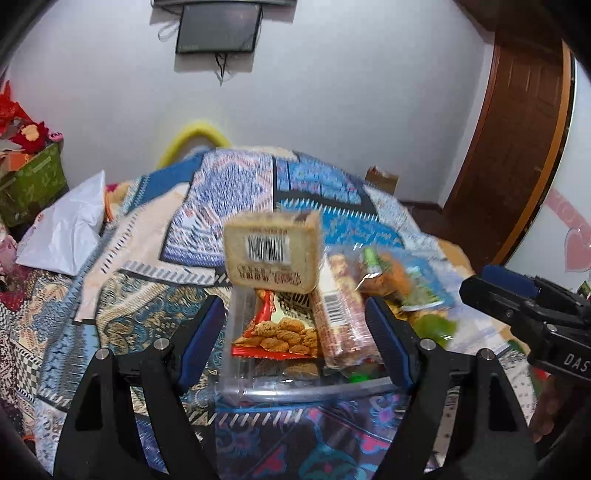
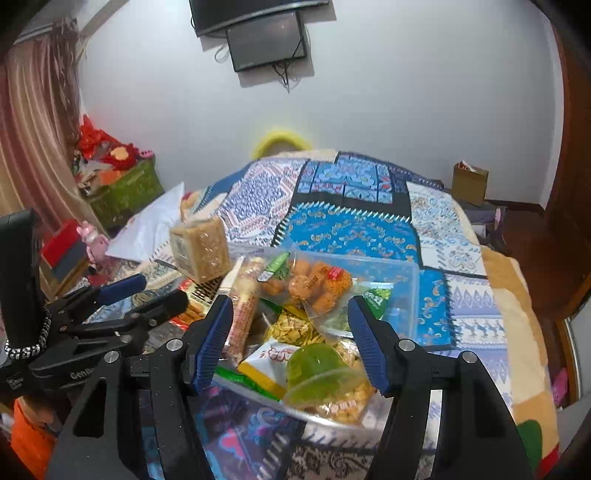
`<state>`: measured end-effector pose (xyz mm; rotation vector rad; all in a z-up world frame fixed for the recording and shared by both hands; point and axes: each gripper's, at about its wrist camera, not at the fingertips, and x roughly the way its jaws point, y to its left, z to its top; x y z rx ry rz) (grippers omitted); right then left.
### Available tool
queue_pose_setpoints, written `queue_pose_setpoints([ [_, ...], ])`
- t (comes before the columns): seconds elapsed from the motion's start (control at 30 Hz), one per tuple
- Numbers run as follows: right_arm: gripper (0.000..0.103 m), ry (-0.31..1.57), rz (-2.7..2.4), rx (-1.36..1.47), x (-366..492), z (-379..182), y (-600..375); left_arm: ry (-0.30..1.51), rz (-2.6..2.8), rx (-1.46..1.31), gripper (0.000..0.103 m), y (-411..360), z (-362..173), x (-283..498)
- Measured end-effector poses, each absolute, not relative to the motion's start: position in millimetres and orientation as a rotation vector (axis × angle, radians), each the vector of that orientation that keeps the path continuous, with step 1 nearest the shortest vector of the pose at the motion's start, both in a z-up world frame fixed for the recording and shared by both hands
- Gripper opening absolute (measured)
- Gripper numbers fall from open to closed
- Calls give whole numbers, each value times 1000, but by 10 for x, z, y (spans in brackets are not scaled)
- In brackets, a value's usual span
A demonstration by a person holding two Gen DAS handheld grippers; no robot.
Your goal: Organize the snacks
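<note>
A tan snack block [image 1: 272,252] tumbles just ahead of the gaping, empty left tongs [image 1: 295,339], above the clear bin [image 1: 236,354]; right tongs [image 2: 291,343] also gape empty, farther off.

Left wrist view sits low, close behind the clear plastic snack bin [image 1: 240,376], looking forward over the patchwork blue quilt [image 1: 236,184] to the white wall and dark wall-mounted screen [image 1: 218,26]; the right gripper [image 1: 495,280] shows at its right edge. Right wrist view sits to the right, slightly higher, same facing, bin [image 2: 406,273] close below, left gripper [image 2: 155,291] at its left edge. Both share bin, quilt [image 2: 351,225], screen [image 2: 266,40], and the tan barcode-labelled snack block [image 1: 273,251] [image 2: 201,251].
</note>
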<state>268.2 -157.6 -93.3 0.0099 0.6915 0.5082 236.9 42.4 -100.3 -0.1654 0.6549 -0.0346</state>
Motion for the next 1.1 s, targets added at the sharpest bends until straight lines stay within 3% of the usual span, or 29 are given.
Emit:
queue_pose_setpoints([
  [0.27,62,568,523,51,2204,-435,-1793,463,-35,-142,81,340,-282,1673],
  [0.37,80,512,533,70,1977,-254,-1866,388,-32,-117,91,272,-69,1403],
  [0.43,86,466,527,74,1820,-150,-1905,351,-31,-101,100,235,34,1264],
  [0.6,103,400,509,73,1532,-14,-1958,296,-45,-91,102,176,227,969],
  [1.1,103,361,472,64,1254,8,-2049,274,-61,-94,102,130,267,720],
])
